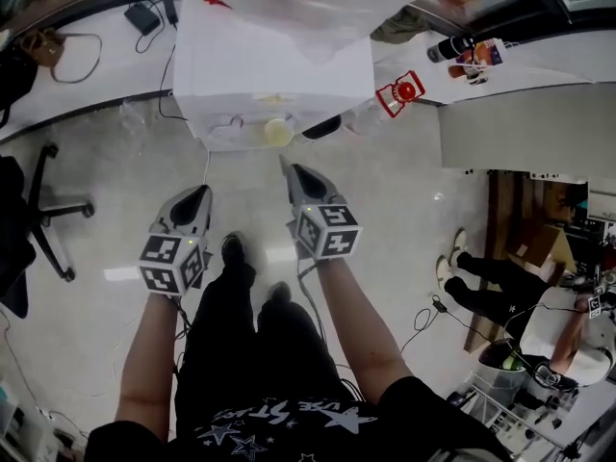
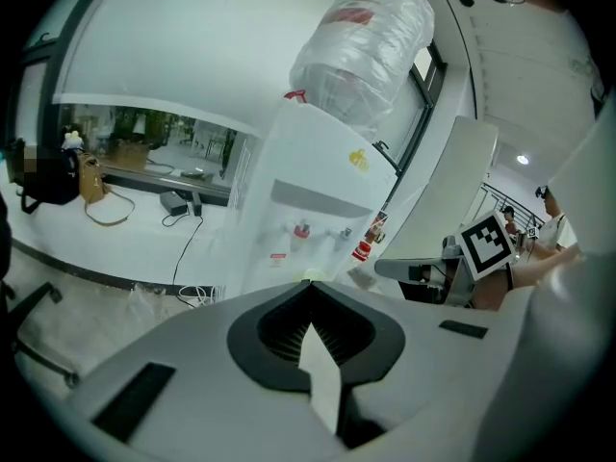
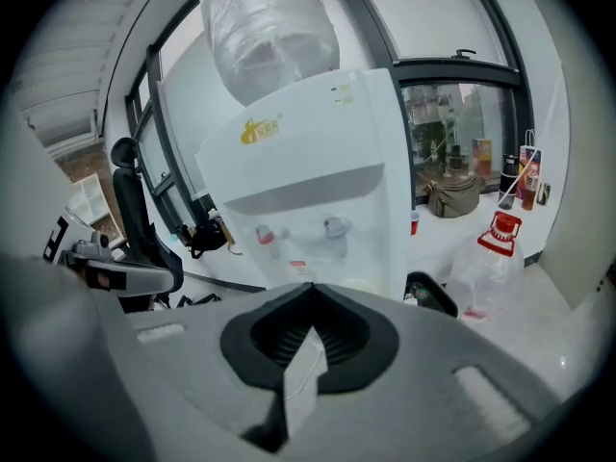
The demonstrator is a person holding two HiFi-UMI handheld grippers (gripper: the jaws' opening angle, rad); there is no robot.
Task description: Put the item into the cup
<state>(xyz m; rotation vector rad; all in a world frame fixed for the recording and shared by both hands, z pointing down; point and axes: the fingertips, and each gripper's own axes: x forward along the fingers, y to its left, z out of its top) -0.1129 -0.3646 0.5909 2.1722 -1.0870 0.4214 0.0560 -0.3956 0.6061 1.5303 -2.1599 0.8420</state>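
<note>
Cup (image 1: pixel 278 132) sits under the water dispenser (image 1: pixel 274 65), straight ahead, nearer the right claw (image 1: pixel 292 170) than the left claw (image 1: pixel 199 193). Both claws are squeezed together on nothing. No item shows.

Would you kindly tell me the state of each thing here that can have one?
Left gripper: shut, empty.
Right gripper: shut, empty.
Yellow cup: upright at the front of the dispenser.
Water bottle: inverted on the dispenser.
Clear jug: upright, red cap on.
</note>
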